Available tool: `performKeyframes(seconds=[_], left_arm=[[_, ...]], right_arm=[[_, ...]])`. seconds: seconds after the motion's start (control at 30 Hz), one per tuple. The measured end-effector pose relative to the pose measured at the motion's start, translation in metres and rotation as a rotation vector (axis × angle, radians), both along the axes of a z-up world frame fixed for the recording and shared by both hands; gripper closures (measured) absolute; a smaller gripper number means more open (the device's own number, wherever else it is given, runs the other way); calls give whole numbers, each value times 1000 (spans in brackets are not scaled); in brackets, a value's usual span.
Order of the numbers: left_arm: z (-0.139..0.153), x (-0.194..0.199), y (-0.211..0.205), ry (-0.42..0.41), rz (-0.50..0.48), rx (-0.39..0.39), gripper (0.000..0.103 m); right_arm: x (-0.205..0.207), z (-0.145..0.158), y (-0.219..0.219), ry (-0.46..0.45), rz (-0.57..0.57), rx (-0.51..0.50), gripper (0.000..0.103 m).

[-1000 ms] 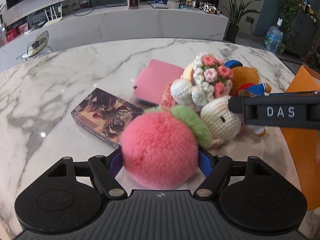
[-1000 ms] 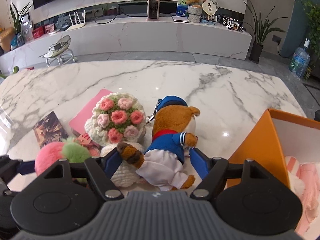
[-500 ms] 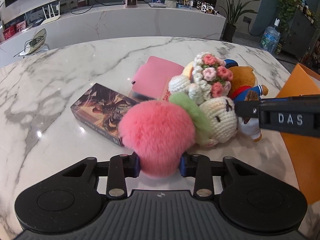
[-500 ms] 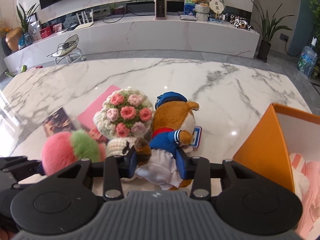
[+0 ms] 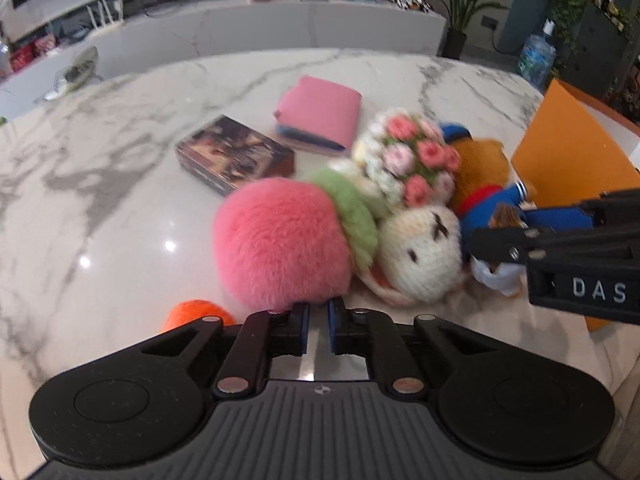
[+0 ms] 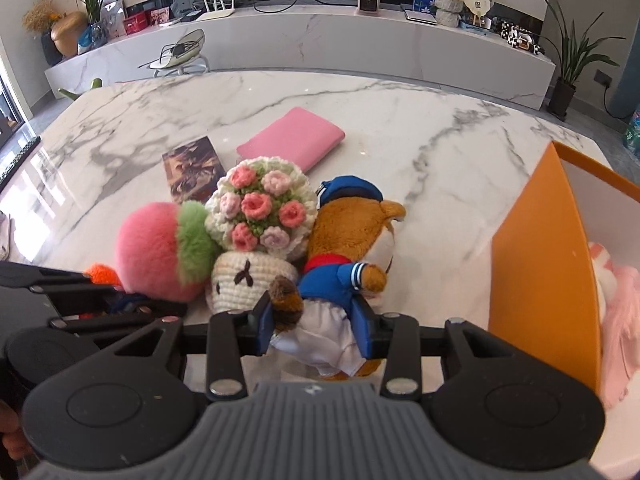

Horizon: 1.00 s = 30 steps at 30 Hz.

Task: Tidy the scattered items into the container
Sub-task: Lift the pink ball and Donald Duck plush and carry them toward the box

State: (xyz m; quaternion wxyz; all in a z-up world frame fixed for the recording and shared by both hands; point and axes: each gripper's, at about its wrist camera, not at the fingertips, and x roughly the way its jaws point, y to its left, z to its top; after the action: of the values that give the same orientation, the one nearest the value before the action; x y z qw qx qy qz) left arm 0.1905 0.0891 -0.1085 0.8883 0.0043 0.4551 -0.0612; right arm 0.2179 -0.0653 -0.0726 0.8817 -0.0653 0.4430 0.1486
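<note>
My left claw (image 5: 318, 322) is pinched nearly shut on the fluffy pink peach (image 5: 280, 246), my right claw (image 6: 316, 328) squeezes the sailor bear (image 6: 344, 272), so I should lift both slowly toward the orange box (image 6: 544, 292) beside them.

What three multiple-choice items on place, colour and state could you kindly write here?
1. In the right wrist view, the orange box stands where from the sailor bear? A left B right C behind
2. The flat pouch is: A pink B blue C black
3. The right gripper is: A open, empty B shut on the sailor bear C unseen
Key: B, the box lines the right edge; A, its cover is pink; B, its fingers press the bear's skirt.
</note>
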Motion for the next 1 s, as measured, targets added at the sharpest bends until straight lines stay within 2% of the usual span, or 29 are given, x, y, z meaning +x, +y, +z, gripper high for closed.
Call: performKeyframes(seconds=[0.03, 0.07, 0.1, 0.17, 0.3, 0.5, 0.7, 0.83, 1.0], left_arm=[[3, -1, 1, -14, 7, 13, 63], [7, -3, 2, -33, 14, 24, 39], [10, -4, 3, -53, 21, 35, 27], [15, -3, 5, -78, 19, 53, 26], [19, 3, 6, -114, 14, 95, 18], [11, 17, -1, -132, -47, 113, 15], [-7, 33, -4, -97, -41, 94, 15], [-14, 37, -6, -108, -41, 93, 16], [-18, 37, -7, -131, -56, 82, 41]], right_arm=[[-2, 1, 0, 0, -2, -2, 54], [-4, 3, -1, -4, -3, -6, 53], [-6, 6, -1, -10, -4, -10, 51], [-9, 12, -1, -31, -6, -9, 39], [-7, 20, -6, -55, -39, 13, 35], [10, 11, -11, -31, -94, 36, 35], [26, -8, -15, -2, -125, 25, 35], [36, -22, -18, 38, -143, 38, 36], [41, -33, -16, 44, -128, 39, 41]])
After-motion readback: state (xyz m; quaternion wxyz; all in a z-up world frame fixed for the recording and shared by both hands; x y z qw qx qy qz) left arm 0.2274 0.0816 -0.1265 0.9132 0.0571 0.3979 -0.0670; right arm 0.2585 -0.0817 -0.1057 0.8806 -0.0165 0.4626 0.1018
